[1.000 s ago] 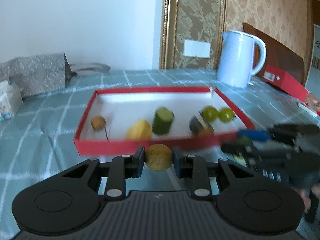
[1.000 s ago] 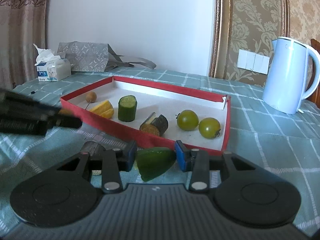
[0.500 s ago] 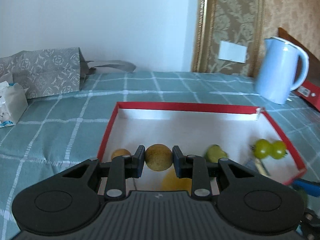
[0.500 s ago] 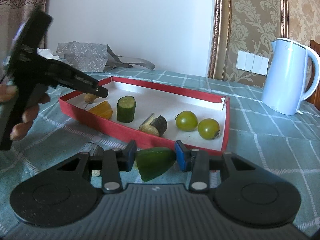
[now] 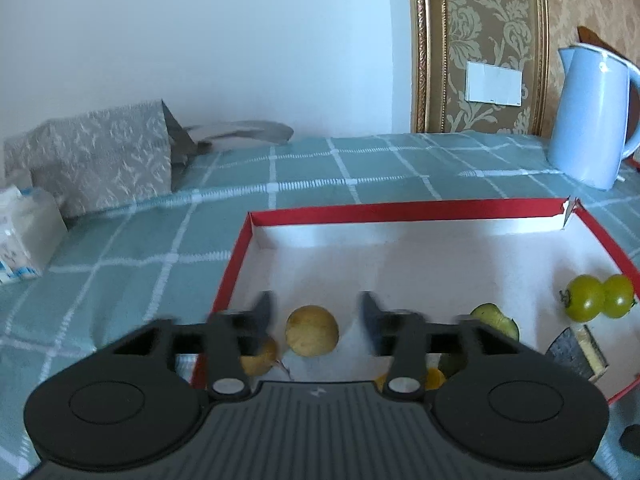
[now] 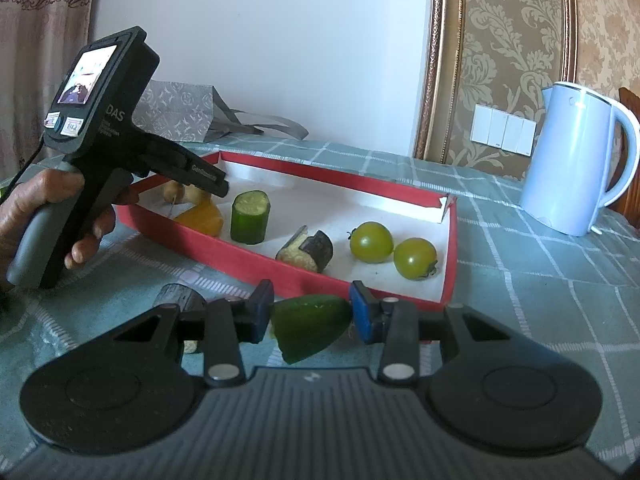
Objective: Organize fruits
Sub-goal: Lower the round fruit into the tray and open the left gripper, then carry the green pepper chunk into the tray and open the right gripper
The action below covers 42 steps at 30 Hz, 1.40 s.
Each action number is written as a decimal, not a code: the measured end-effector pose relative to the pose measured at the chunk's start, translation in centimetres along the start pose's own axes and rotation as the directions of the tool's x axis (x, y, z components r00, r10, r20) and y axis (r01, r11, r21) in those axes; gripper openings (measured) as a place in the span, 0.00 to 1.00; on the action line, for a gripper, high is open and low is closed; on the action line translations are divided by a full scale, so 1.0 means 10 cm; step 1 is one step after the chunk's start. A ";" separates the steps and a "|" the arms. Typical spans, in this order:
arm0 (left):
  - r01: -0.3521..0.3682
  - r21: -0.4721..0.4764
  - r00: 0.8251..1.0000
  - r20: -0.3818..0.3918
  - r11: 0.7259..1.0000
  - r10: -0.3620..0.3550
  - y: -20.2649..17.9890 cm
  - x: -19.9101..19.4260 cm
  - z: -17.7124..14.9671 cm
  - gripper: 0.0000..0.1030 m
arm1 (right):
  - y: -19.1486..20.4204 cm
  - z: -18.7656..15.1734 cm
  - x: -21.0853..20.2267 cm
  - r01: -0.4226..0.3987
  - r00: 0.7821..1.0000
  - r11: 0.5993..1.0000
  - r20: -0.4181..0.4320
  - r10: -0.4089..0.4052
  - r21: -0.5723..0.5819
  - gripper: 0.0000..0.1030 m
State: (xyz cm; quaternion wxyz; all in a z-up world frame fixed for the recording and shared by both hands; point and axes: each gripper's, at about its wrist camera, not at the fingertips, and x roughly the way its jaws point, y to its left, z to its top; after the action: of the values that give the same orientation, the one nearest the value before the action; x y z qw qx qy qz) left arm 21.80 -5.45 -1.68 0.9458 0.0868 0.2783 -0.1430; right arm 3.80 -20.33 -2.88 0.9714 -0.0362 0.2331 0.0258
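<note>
The far half of the red tray (image 5: 400,210) is bare white floor, open to a gripper from above. Its near half is crowded: round yellow fruit (image 5: 312,331), cucumber piece (image 6: 249,218), eggplant chunk (image 6: 310,251), two green tomatoes (image 6: 392,249). Far right, the kettle (image 6: 576,160) blocks the way; far left, a grey bag (image 5: 96,160).

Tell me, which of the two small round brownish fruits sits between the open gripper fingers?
The larger one, lying free between the left gripper's opening fingers; the smaller one hides behind the left finger.

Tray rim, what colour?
Red rim, white inside; clearest in the right wrist view.
</note>
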 end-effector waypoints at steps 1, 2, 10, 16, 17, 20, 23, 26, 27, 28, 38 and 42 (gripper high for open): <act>-0.012 0.003 1.000 0.018 1.000 0.012 0.00 -0.03 -0.01 0.74 | 0.00 0.00 0.00 -0.001 1.000 1.000 0.000 0.001 0.001 0.38; -0.027 0.005 0.999 0.040 1.000 0.027 -0.01 -0.08 -0.02 0.74 | 0.00 0.00 0.00 -0.001 1.000 1.000 0.000 0.001 0.002 0.38; -0.045 -0.091 0.997 0.054 0.995 0.050 0.20 -0.32 -0.12 0.74 | -0.01 0.00 0.00 -0.002 1.000 1.000 0.000 0.002 0.002 0.38; -0.004 -0.178 0.999 0.045 0.984 0.012 0.34 -0.57 -0.27 0.74 | -0.02 0.00 0.00 -0.003 1.000 1.000 0.002 0.003 0.006 0.38; 0.002 -0.182 0.999 0.043 0.983 0.006 0.35 -0.62 -0.30 0.74 | -0.02 0.00 -0.01 0.000 1.000 1.000 0.005 0.000 0.007 0.38; 0.020 -0.194 0.999 0.032 0.981 -0.015 0.36 -0.74 -0.39 0.74 | -0.02 0.00 -0.01 0.002 1.000 1.000 0.005 -0.002 0.009 0.38; 0.052 -0.197 0.999 0.024 0.979 -0.048 0.35 -0.86 -0.48 0.74 | -0.02 -0.01 -0.01 0.003 1.000 1.000 0.005 -0.003 0.009 0.38; 0.070 -0.184 0.998 0.016 0.981 -0.068 0.31 -0.94 -0.56 0.74 | -0.01 -0.01 -0.01 0.006 1.000 1.000 0.006 -0.006 0.011 0.38; 0.074 -0.182 0.997 0.016 0.981 -0.072 0.30 -0.96 -0.58 0.75 | -0.02 -0.01 -0.02 0.007 1.000 1.000 0.009 -0.008 0.013 0.38; 0.084 -0.179 0.996 0.015 0.980 -0.082 0.29 -0.98 -0.59 0.75 | -0.02 -0.01 -0.03 0.010 1.000 1.000 0.012 -0.010 0.012 0.38; 0.104 -0.149 0.995 0.010 0.983 -0.104 0.22 -1.00 -0.62 0.75 | -0.18 0.16 -0.09 0.063 0.995 0.996 0.077 -0.068 0.064 0.38; 0.114 -0.139 0.993 0.004 0.984 -0.115 0.20 -1.00 -0.62 0.75 | -0.31 0.24 0.03 0.083 0.994 0.992 0.060 -0.089 0.096 0.38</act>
State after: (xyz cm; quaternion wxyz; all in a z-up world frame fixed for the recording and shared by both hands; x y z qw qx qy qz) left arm 11.32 0.16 -1.18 0.9393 0.0047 0.2939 -0.1771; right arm 5.34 -23.23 -0.64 0.9793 -0.0001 0.2008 -0.0257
